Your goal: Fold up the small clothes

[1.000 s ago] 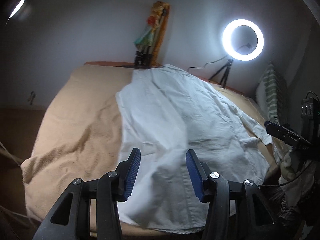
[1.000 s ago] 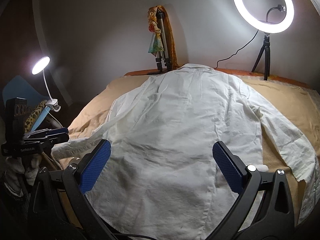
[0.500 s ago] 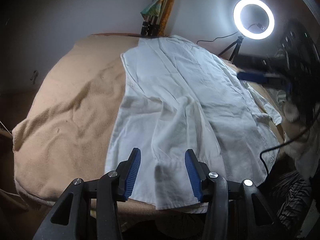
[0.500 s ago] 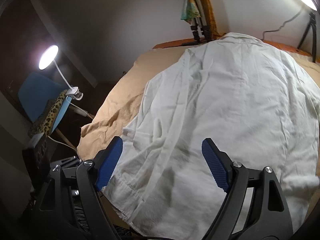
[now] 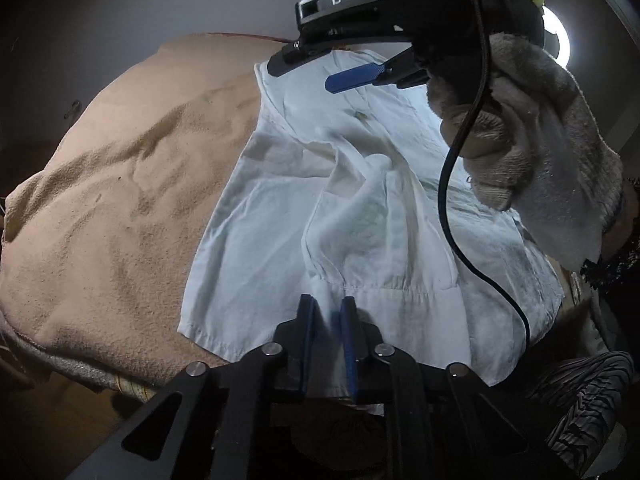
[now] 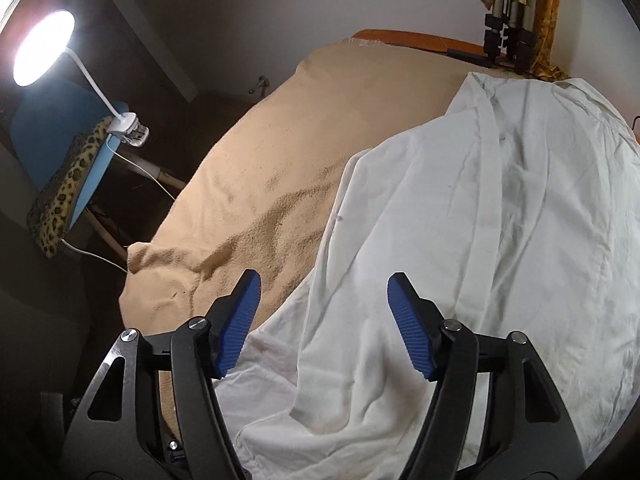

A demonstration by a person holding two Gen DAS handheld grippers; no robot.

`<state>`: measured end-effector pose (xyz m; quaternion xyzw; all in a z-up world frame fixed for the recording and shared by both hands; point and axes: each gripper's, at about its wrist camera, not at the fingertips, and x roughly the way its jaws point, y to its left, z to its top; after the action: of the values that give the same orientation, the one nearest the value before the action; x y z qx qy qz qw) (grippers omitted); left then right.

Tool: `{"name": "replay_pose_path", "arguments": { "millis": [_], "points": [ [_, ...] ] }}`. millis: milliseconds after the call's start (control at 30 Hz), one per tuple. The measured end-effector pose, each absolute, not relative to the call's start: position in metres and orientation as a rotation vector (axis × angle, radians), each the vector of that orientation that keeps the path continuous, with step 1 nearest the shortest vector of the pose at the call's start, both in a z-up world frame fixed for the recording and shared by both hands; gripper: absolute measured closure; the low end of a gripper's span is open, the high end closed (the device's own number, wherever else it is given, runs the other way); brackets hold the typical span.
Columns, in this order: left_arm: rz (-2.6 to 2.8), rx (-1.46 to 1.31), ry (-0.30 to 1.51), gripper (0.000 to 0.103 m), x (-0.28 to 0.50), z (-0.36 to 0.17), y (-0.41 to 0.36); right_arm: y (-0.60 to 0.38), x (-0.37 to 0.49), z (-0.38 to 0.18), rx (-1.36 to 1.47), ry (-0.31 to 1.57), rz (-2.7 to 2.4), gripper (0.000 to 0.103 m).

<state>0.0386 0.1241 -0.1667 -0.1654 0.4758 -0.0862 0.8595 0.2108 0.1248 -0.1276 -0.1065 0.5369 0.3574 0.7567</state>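
A white shirt (image 5: 360, 200) lies spread on a tan blanket (image 5: 120, 180). My left gripper (image 5: 327, 316) is at the shirt's near hem; its jaws are closing and the blue pads pinch a ridge of white cloth. A gloved hand (image 5: 520, 140) holds my right gripper (image 5: 352, 78) above the shirt's far part. In the right wrist view, the right gripper (image 6: 324, 320) hovers over the shirt (image 6: 480, 240) near its left edge. Its jaws are closing, with rumpled cloth below them but not pressed by the pads.
The blanket (image 6: 260, 160) covers the whole work surface and drops off at the left and near edges. A lit desk lamp (image 6: 42, 46) is clipped to a blue chair (image 6: 64, 200) at left. A tripod (image 6: 504, 36) and a ring light (image 5: 558, 34) stand at the back.
The left gripper came down to the hem and closed on the cloth. The right gripper swung left across the shirt, lower, with its jaws narrower. It now fills the top of the left view.
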Motion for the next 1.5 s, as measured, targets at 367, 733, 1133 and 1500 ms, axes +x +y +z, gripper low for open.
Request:
{"name": "replay_pose_path", "arguments": {
  "millis": [367, 733, 1133, 1500],
  "points": [
    [-0.208, -0.411, 0.964, 0.103, 0.026, -0.162, 0.14, 0.147, 0.225, -0.157, -0.281, 1.195, 0.669, 0.1],
    [-0.112, -0.427, 0.94, 0.103, 0.007, -0.161, 0.18, 0.15, 0.241, -0.143, -0.171, 1.131, 0.628, 0.101],
    [-0.137, -0.436, 0.935, 0.1, 0.01, -0.161, 0.176, 0.119, 0.178, -0.122, -0.236, 1.109, 0.844, 0.096],
    [-0.075, -0.347, 0.937, 0.098, 0.009, -0.16, 0.168, 0.071, 0.149, -0.154, -0.345, 1.214, 0.786, 0.096]
  ]
}}
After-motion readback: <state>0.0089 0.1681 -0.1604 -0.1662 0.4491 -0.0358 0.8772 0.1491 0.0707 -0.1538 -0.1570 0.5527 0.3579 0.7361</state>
